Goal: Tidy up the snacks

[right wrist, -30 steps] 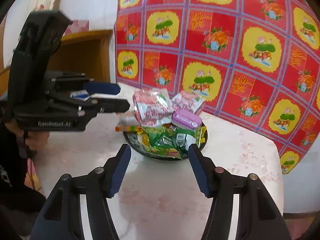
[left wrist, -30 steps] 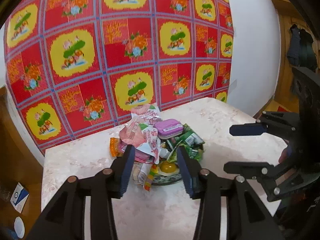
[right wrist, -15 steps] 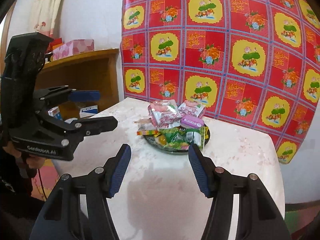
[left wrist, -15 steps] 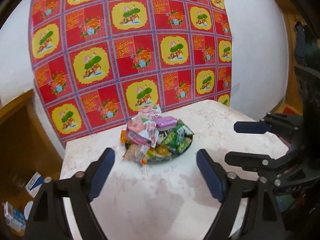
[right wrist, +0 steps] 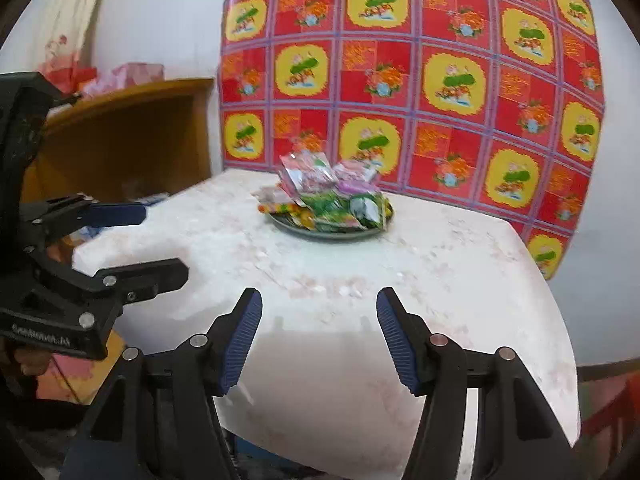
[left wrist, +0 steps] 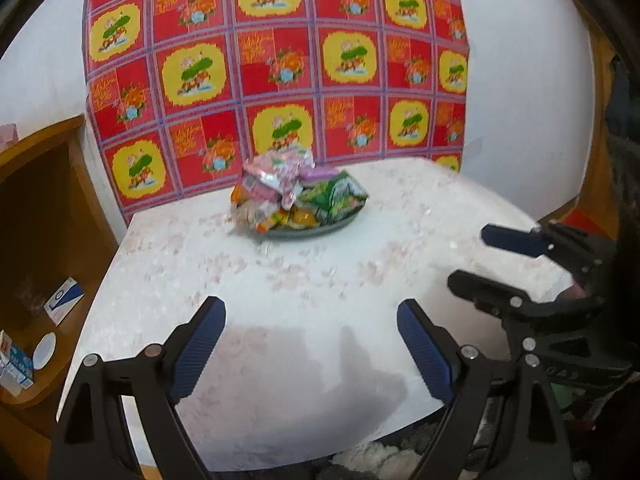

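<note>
Your left hand-held gripper (left wrist: 311, 322): just opened wide, nothing between.
Your right hand-held gripper (right wrist: 319, 312): open, holding nothing.
Snacks (left wrist: 298, 196): piled on plate (left wrist: 340, 225), 12 o'clock on desk (left wrist: 280, 320).

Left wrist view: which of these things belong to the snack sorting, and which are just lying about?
Job:
snack packets
plate under them
left gripper, open, empty
right gripper, open, empty

Lying about:
small boxes on the wooden shelf
patterned cloth on the wall

The tabletop (left wrist: 304, 320) is white marble flecked with pink. At frame centre, a dark plate (left wrist: 320, 230) holds green, pink and orange snack packets (left wrist: 296, 192). Behind hangs a red cloth (left wrist: 280, 72) checked with yellow floral squares. Black fingers (left wrist: 200, 340) carry blue ribbed pads.
</note>
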